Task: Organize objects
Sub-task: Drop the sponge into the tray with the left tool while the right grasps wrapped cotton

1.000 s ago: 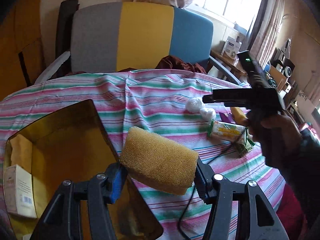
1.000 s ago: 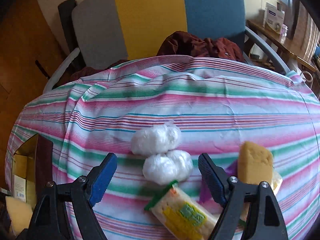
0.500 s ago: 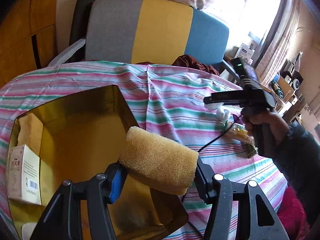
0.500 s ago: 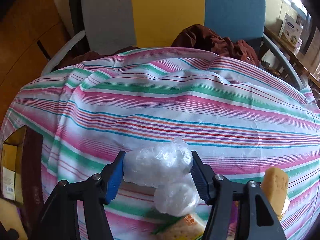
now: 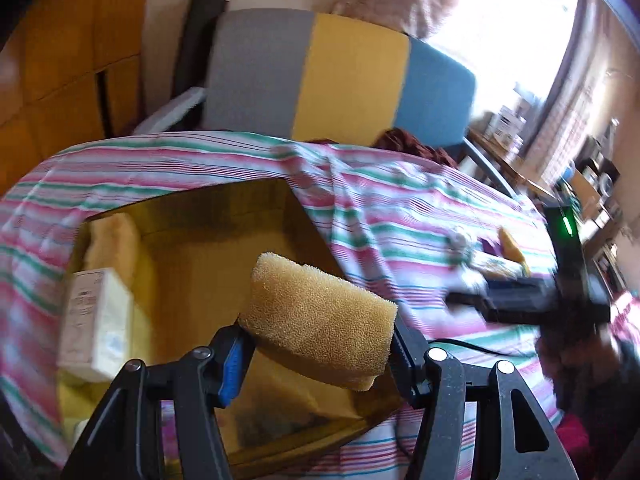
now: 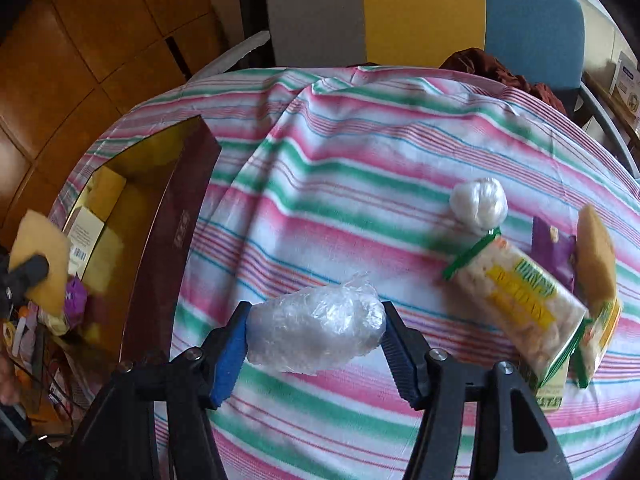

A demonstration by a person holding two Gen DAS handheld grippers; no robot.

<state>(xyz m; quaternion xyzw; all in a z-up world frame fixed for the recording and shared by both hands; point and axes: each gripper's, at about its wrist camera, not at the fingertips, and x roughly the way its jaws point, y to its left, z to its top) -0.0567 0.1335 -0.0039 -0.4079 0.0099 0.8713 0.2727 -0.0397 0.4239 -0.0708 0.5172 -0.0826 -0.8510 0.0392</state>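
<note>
Two claws were each loaded at this moment. From the left wrist view, the left claw (image 5: 320, 344) was clamped on a yellow sponge (image 5: 320, 316), whose long axis ran across the gap from finger to finger. The open box (image 5: 208, 216) with its gold lining lay directly beyond and below the claw, so the sponge hung over the box's near right corner. A pale carton (image 5: 96, 320) stood inside the box to the claw's left; its print was too blurred to read. Off to the right, the right claw (image 5: 472, 300) appeared dark and motion-smeared above the striped cloth (image 5: 380, 208) on the desk, and further from the box than the left one. I judged that the coming move turned on this: the sponge had only to go down and a little forward to land in the box.

From the right wrist view, the right claw (image 6: 316, 336) gripped a plastic-wrapped white bundle (image 6: 316, 336), long axis also across the fingers, held above the striped cloth (image 6: 360, 152). The box (image 6: 176, 216) lay well to the claw's left, its maroon side carrying a small mark I could not read. To the right lay a second wrapped bundle (image 6: 478, 204), a cracker packet (image 6: 520, 300) with green and yellow lettering, probably illegible, a purple packet (image 6: 554, 252) and another sponge (image 6: 596, 260).
</note>
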